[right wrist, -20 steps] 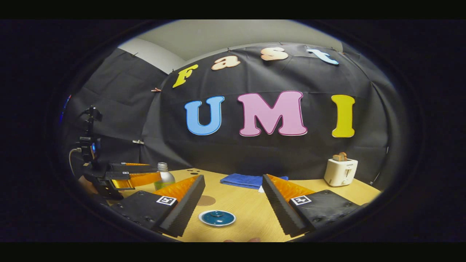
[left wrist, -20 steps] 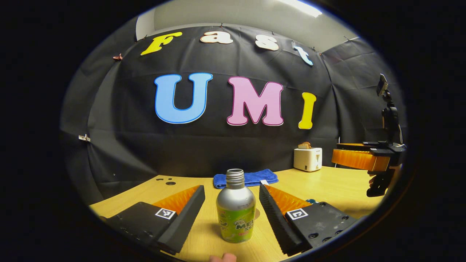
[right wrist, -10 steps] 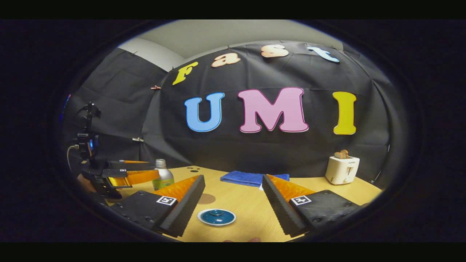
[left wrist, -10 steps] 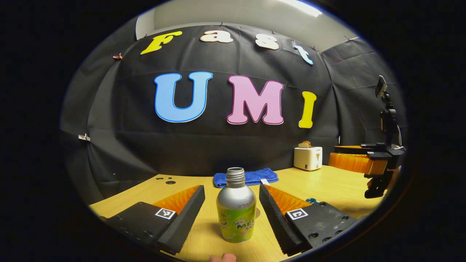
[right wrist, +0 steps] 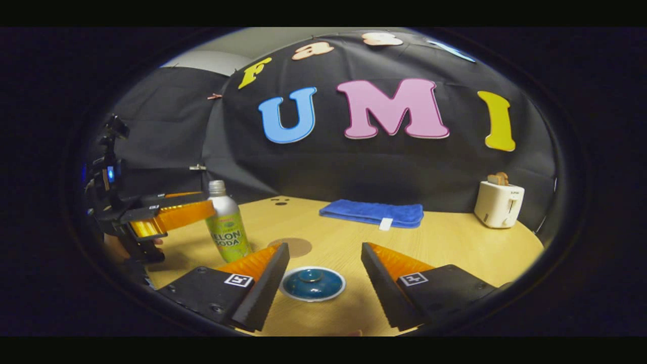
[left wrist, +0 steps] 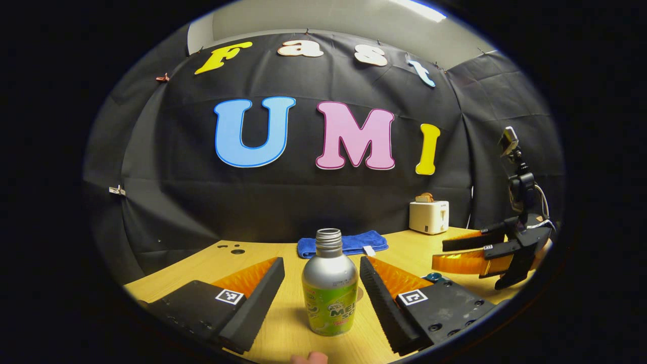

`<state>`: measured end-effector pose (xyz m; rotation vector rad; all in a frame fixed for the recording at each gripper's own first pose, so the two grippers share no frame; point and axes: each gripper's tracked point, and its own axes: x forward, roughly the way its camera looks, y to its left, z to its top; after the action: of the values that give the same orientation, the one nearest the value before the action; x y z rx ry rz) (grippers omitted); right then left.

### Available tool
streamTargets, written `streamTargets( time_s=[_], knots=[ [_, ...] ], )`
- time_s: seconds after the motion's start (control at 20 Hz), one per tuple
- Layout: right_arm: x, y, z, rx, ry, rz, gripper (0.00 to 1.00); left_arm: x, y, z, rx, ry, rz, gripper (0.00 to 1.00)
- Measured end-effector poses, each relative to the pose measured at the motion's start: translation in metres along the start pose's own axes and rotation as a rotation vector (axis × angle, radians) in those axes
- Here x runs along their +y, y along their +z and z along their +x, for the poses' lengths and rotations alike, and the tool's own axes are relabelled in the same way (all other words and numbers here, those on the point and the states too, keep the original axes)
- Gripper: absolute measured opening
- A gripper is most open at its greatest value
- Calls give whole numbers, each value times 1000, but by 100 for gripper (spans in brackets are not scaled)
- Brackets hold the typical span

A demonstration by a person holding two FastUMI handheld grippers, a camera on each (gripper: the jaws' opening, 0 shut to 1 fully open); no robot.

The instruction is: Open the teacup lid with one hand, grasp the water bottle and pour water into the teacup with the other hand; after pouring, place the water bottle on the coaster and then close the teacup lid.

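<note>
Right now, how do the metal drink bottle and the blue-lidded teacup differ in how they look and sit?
The water bottle stands tall and narrow; the teacup looks low and wide.
The bottle's neck is open, with no cap; the teacup has its blue lid on.
The bottle stands between the left tongs, the teacup between the right tongs.
Both rest upright on the wooden table, with the tongs open around them.

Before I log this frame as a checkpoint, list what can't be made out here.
- Teacup body: right gripper view, hidden under the teacup lid.
- Water level: both views, the water bottle is opaque metal.
- Teacup lid: left gripper view, hidden behind the left hand-held gripper finger but for a sliver.
- Coaster: left gripper view, mostly hidden behind the bottle.
</note>
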<state>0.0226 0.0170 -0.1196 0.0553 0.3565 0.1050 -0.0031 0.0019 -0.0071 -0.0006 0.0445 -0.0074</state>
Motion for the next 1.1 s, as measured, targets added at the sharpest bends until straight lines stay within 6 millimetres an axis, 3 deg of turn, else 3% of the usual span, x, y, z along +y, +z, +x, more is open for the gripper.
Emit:
streamTargets(
  time_s=[0.05,0.3,0.5,0.6,0.7,0.95,1.1],
  knots=[
    [2,-4,1,15,6,-1,83,0,-2,0,2,-1,0,95],
    [10,-22,5,85,20,-60,71,0,-3,0,8,-4,4,95],
    [11,-32,9,119,25,-65,47,0,-4,1,9,-3,6,95],
    [11,-32,11,118,35,-54,44,1,-5,2,11,3,11,95],
    [12,-30,11,112,35,-47,33,1,-6,2,8,8,14,95],
    [14,-30,10,112,35,-41,26,0,-6,3,10,3,8,95],
    [11,-30,11,109,29,-30,31,1,-6,3,9,6,7,95]
  ],
)
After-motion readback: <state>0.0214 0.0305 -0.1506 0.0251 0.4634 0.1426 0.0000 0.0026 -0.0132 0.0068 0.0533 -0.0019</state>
